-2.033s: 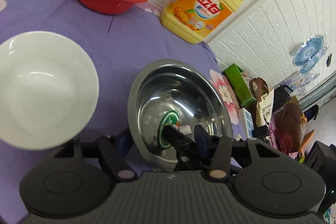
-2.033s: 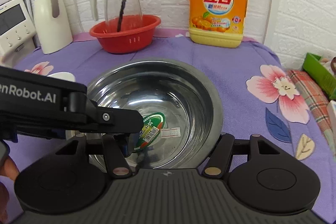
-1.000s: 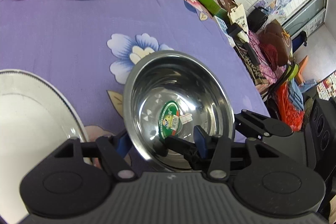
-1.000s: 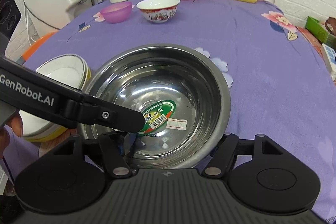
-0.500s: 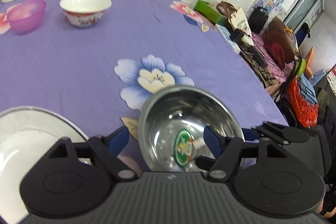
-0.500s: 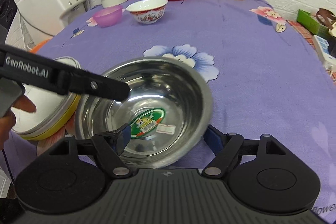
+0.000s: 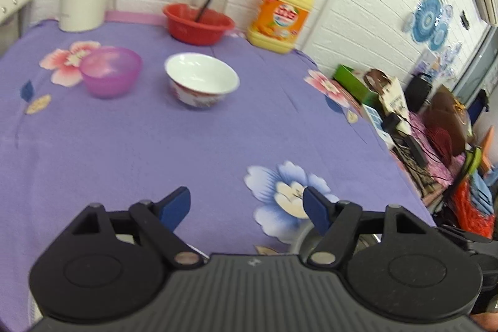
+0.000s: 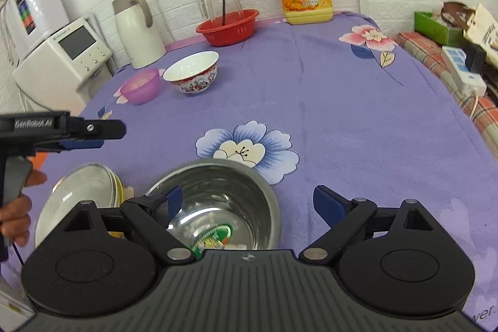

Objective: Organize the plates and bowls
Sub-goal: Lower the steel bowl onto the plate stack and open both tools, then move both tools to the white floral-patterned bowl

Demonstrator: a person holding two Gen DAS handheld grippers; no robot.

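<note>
Steel bowl [image 8: 218, 207] near rim hidden behind right tool body.

Bright even light, left view blurred, fisheye-warped edges

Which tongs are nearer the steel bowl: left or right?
Right. The right tongs hang open directly over the steel bowl, one tip above its rim. The left tongs, also open, are off to its left, raised and apart.

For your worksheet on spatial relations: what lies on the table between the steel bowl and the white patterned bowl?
Only bare purple cloth with a printed blue flower, between steel bowl and white patterned bowl; the right wrist view shows it.
</note>
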